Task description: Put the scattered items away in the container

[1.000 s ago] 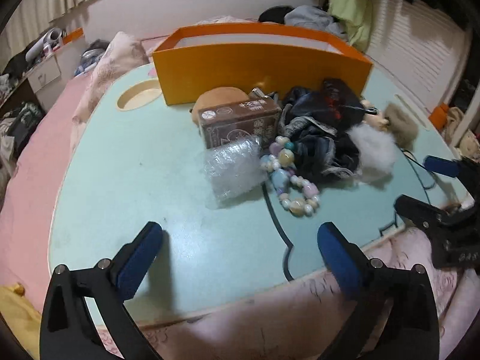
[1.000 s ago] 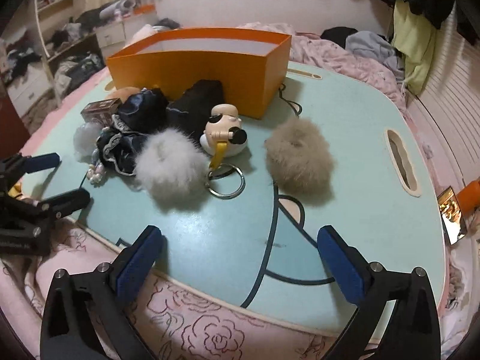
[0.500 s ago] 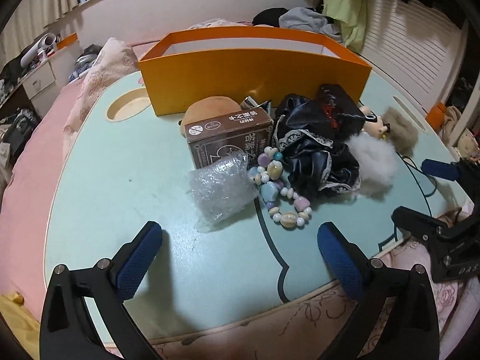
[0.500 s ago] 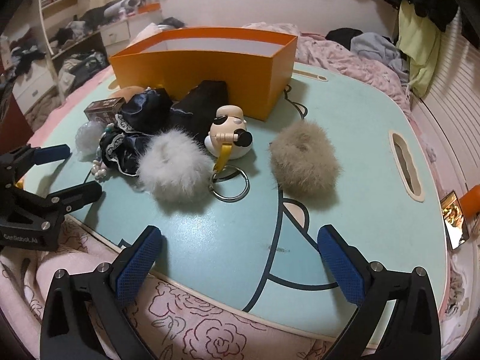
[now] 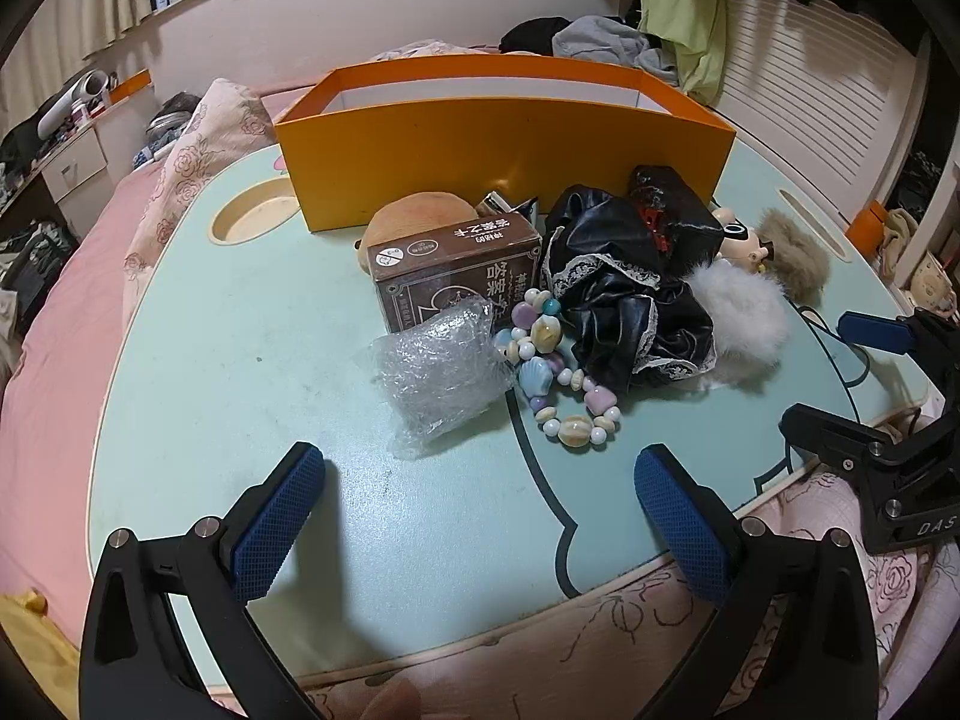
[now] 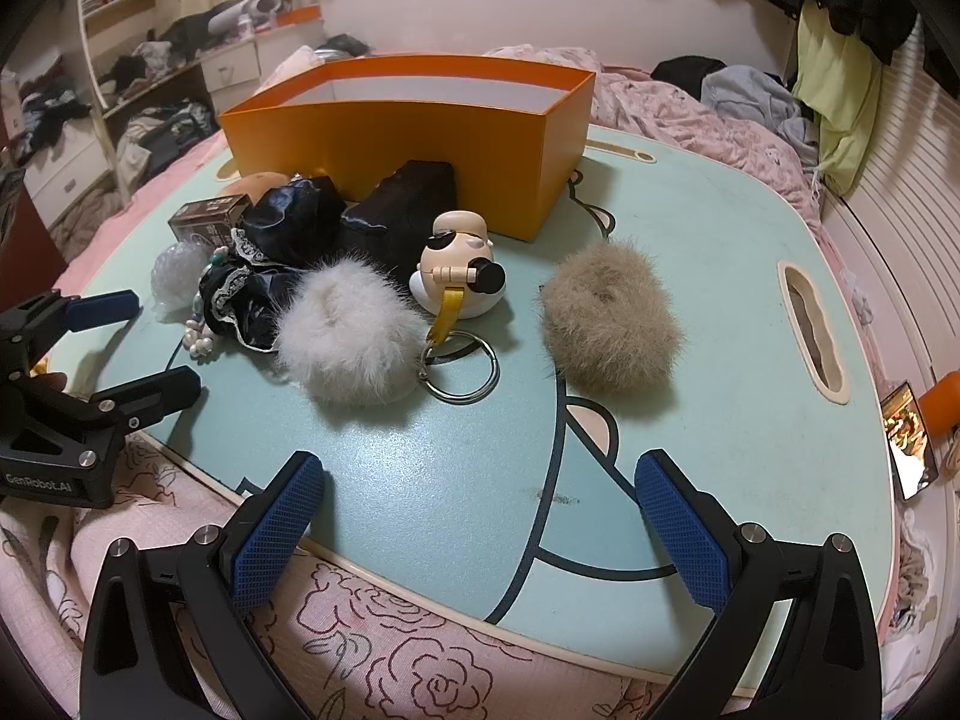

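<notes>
Nothing packed yet; orange box (image 5: 504,138) upper centre, clutter piled just below. Left gripper (image 5: 480,516) and right gripper (image 6: 480,516) both spread, empty. Next, likely: approach, pinch bubble wrap (image 5: 438,372).

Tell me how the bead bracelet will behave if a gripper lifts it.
The bracelet is a loose loop of separate beads, so it will likely hang limp. Its glossy, rounded beads may slip between pads. It touches the bubble wrap, which might shift.
</notes>
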Action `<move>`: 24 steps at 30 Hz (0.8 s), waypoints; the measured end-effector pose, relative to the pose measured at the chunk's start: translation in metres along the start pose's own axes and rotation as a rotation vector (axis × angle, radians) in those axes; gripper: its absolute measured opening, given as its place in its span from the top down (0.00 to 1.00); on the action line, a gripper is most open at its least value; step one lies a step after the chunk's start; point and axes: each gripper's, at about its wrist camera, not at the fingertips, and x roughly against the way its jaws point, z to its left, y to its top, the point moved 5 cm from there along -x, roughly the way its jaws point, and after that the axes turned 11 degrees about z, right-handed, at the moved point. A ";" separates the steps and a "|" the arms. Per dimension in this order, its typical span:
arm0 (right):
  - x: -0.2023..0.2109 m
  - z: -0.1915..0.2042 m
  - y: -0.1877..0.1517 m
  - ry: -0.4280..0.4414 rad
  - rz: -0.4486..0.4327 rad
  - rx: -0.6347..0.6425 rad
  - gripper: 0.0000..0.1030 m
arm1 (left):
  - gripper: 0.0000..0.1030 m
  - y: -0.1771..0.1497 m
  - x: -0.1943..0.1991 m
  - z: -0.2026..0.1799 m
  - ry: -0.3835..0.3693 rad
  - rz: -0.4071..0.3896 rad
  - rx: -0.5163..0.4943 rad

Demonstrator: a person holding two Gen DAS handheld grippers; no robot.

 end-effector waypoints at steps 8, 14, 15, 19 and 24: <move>0.000 0.000 -0.001 0.001 0.000 0.000 0.00 | 0.00 0.001 0.000 0.002 -0.002 0.001 0.001; 0.001 0.001 -0.003 -0.001 -0.001 -0.001 0.00 | 0.00 0.003 -0.001 0.004 0.002 0.006 0.006; 0.001 0.001 -0.003 -0.001 -0.001 -0.001 0.00 | 0.00 0.003 -0.001 0.004 0.002 0.005 0.006; 0.001 0.000 -0.002 -0.001 0.000 -0.001 0.00 | 0.00 0.003 -0.001 0.003 0.003 0.004 0.007; 0.001 0.000 -0.002 0.000 0.000 -0.001 0.00 | 0.00 0.003 -0.001 0.003 0.003 0.002 0.007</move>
